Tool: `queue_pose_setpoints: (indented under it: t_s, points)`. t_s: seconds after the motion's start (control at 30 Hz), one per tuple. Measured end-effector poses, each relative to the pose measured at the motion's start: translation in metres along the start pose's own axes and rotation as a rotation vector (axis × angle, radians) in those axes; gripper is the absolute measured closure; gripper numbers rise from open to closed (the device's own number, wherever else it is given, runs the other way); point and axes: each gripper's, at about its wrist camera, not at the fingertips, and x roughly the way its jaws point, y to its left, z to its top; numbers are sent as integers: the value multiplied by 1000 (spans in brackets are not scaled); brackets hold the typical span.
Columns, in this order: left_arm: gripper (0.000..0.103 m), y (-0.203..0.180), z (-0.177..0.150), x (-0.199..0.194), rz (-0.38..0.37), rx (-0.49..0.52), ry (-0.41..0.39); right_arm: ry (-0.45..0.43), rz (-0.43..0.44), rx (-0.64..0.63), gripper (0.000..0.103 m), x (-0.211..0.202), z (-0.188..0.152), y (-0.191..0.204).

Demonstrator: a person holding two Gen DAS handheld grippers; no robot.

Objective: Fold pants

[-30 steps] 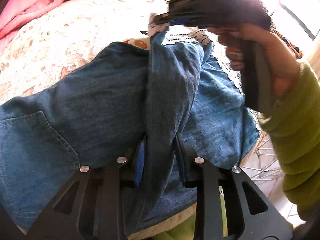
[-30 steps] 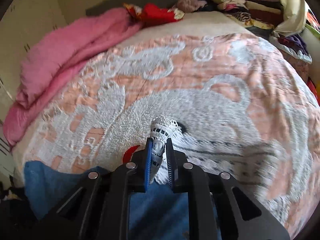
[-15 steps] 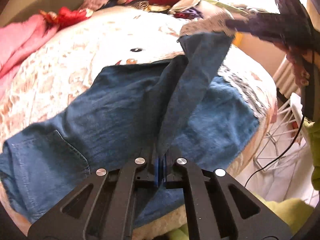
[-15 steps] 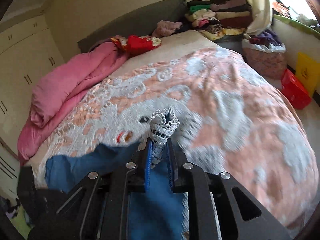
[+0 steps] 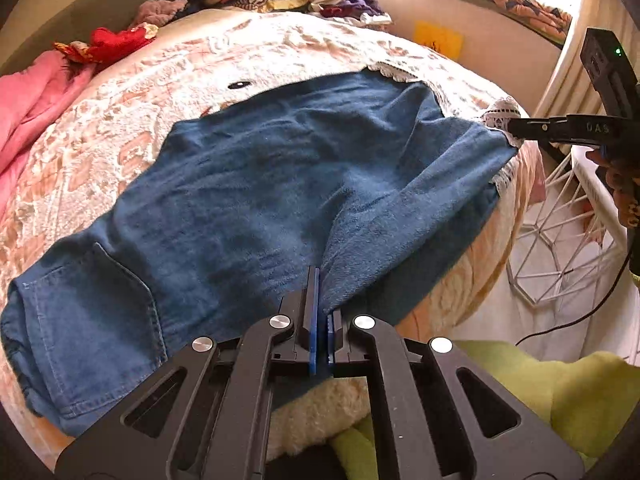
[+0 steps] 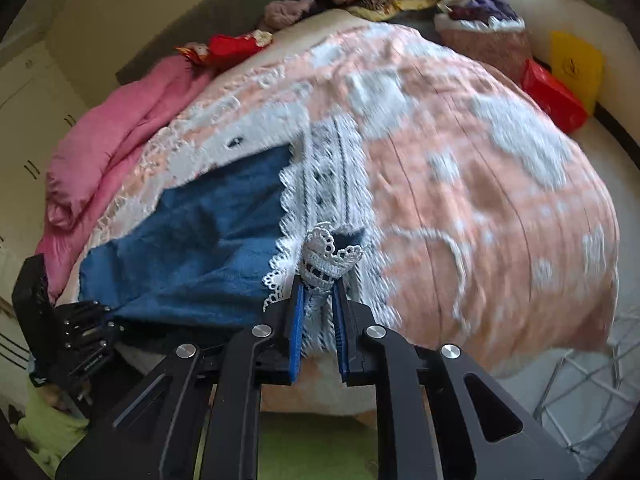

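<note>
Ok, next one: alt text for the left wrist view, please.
The left gripper is shut on the near edge of blue denim pants spread over a peach lace-patterned bedspread. At far right, the right gripper pinches the pants' white lace hem, holding that leg off the bed edge.

Black left gripper [image 5: 321, 312] with blue pads, silver screws, seemingly lime-green sleeve.

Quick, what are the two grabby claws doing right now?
Left gripper: shut on the blue pants, pinching the near edge.
Right gripper: shut on the pants' white lace hem.
</note>
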Motion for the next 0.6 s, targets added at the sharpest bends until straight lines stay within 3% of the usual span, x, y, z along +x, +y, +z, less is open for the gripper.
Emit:
queue_pose_setpoints:
  t_s: [0.27,0.37,0.5,0.6]
  points:
    - [100,-8,-9,10,8,29,47,24,-8,96,89,8,-18,-24]
    - [100,-8,-10,14,17,34,61,24,-6,142,81,6,-23,-31]
    - [100,-8,-11,15,17,29,63,-22,-16,130,77,-4,-21,-33]
    - [100,-8,-11,15,20,31,63,-10,-5,127,76,0,-18,-33]
